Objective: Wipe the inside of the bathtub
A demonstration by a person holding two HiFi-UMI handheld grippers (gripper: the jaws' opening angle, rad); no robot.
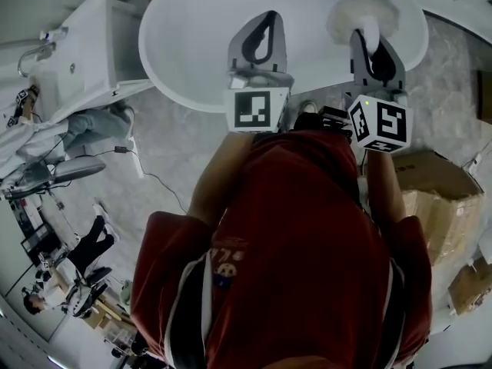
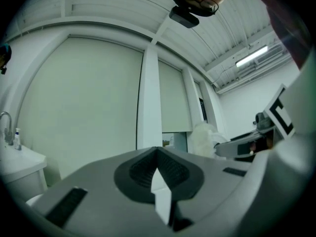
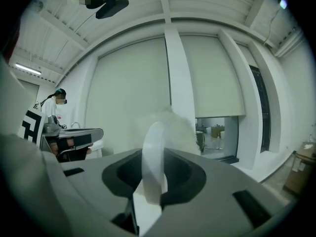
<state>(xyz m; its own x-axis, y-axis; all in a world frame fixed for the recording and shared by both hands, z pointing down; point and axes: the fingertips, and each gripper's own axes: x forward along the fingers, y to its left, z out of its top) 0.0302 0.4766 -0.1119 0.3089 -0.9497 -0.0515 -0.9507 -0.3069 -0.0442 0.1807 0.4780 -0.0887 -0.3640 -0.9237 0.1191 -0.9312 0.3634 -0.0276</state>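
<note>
while above the bathtub (image 1: 192, 48), left gripper (image 2: 157, 152) closed empty, right gripper (image 3: 153, 154) clamped on fluffy brush (image 1: 346, 18)

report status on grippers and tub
Left gripper shut, empty. Right gripper shut on handle of white fluffy duster, over white oval bathtub. Nothing seen blocking the tub.

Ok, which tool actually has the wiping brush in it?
The right tool: its jaws clamp the handle of the white fluffy brush. The left tool is shut, empty.
</note>
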